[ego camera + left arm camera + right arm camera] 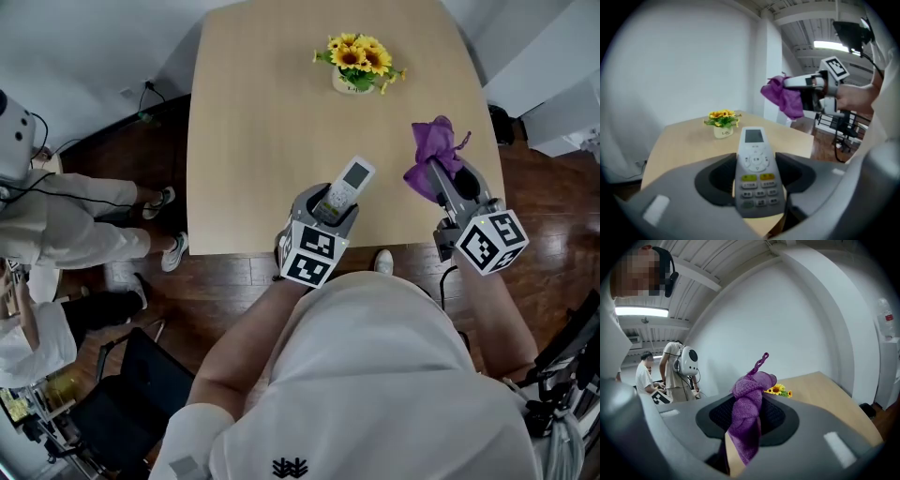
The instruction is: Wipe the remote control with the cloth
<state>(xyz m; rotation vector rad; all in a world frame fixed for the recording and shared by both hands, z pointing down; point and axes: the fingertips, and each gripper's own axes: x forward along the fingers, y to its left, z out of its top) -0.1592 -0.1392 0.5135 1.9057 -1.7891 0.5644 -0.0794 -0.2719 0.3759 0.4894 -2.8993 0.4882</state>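
Your left gripper (331, 204) has its jaws closed on the lower end of the remote control (348, 184), gripping it by its two long sides, so that the white body sticks out beyond the jaws with the buttons and small screen facing up. In the left gripper view the remote control fills the gap between the two dark pads, its rows of grey buttons and two yellow ones lying right at the grip. You hold it in the air just over the near edge of the surface (253, 131), about midway along that edge, with its screen end pointing toward the far right. Your right gripper (437, 174) has its jaws shut on the purple cloth (433, 148), which is bunched into a lump that bulges out past the jaw tips; in the right gripper view a thin twisted tail of it rises from the top and a fold hangs down below the pads. The cloth hangs above the near right corner of the surface, near the remote control but apart from it. A small pot of yellow flowers (357, 66) stands near the far edge of the surface, well apart from both grippers. Beyond the left edge of the surface a person (66, 225) in light clothes stands on the dark wood floor (225, 286).
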